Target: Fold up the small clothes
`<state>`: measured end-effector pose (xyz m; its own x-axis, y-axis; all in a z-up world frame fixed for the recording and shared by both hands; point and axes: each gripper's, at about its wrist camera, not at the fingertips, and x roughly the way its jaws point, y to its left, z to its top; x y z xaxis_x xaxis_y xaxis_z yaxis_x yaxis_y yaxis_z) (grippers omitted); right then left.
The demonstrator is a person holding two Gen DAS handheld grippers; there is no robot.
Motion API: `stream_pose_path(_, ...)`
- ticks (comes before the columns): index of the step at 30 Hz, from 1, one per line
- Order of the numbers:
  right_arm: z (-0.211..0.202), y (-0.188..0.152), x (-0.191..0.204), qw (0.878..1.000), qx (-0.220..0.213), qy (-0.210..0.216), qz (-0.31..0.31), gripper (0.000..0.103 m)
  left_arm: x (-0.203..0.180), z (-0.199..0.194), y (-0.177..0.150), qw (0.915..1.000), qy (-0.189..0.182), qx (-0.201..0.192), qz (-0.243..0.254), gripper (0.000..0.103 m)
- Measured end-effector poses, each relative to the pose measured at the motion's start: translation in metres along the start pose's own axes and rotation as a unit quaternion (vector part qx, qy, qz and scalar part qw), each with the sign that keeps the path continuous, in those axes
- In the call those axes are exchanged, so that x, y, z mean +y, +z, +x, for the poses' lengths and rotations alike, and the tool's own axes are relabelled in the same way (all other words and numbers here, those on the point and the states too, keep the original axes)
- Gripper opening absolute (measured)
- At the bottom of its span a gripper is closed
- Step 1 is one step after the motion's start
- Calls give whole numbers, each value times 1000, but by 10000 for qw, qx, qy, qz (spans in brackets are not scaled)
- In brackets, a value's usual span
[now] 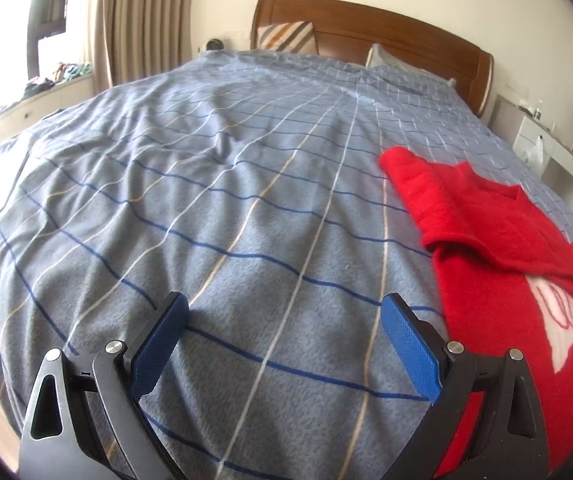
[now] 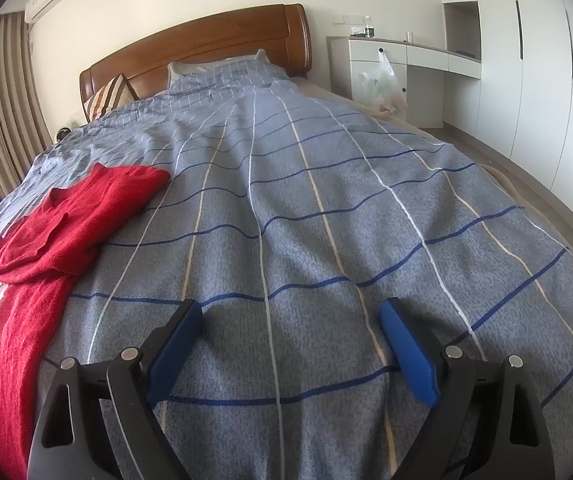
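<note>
Between the wide-spread blue pads of the left gripper (image 1: 284, 316) lies only the grey-blue checked fleece blanket (image 1: 246, 208); it holds nothing. The right gripper (image 2: 291, 320) is likewise spread apart and empty over the same blanket. The small red knitted sweater with a white motif (image 1: 498, 240) lies flat between the two grippers, just right of the left one and left of the right one, its sleeves apparently folded across the chest. Judging by this, the next fold calls for both grippers to pinch the near hem at matching corners and lift evenly, so the folded sleeves stay tucked.
</note>
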<state>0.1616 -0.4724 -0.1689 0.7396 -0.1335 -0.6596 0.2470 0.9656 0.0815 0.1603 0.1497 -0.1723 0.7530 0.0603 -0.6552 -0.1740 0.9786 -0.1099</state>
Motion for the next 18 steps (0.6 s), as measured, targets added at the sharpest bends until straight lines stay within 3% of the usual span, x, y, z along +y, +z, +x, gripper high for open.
stream_pose_path(18, 0, 0, 0, 10000, -1, 4, -1, 90, 2, 2, -10, 9999, 2, 1, 103, 99)
